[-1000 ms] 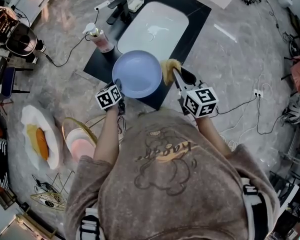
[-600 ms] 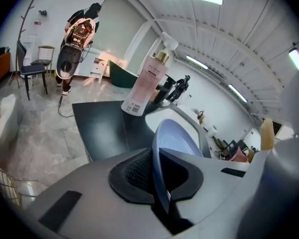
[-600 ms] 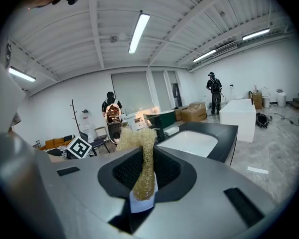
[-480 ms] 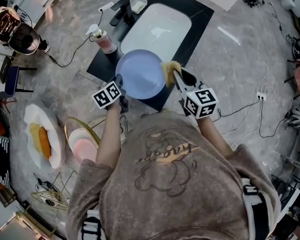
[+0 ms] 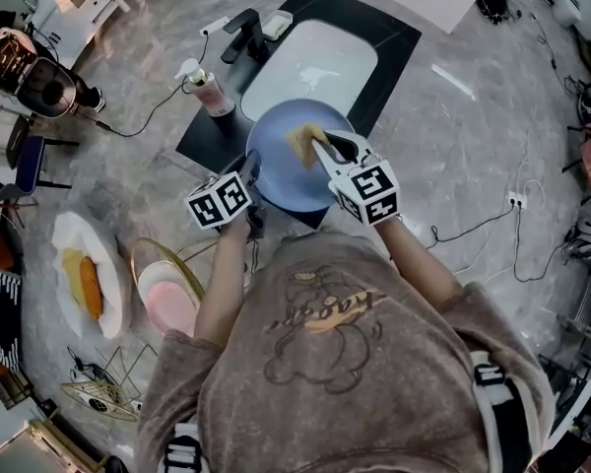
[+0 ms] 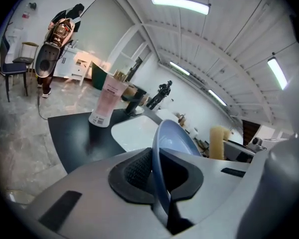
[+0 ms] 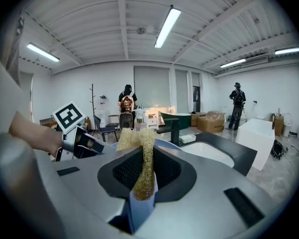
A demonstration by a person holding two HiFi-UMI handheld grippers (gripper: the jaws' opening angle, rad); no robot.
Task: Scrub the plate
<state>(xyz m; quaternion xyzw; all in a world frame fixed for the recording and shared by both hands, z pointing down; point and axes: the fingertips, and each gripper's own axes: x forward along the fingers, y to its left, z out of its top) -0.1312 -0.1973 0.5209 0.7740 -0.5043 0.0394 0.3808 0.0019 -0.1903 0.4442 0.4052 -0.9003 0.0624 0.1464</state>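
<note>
Left gripper: jaws have just been closing and are now nearly together, with the near-left rim of the plate pinched between the pads. From my left gripper view the plate stands on edge in the jaws, its hollow face turned to the right.

Right gripper: jaws squeezed down on the sponge, a yellow fibrous one crushed thin between the pads, with the loose end sticking out past the tips.

Position: the plate is held up off the counter, in front of my chest, over the near edge of the black surround around the white sink. In the head view the sponge end sits over the upper middle of the plate's face. I can't confirm from any view that it's actually pressing on it.

Around:
- The pink soap bottle stands on the surround's left corner, and the black tap is behind the sink.
- A wire rack holding a pink dish is on my lower left.
- Beside the rack is a white dish with something orange on it.
</note>
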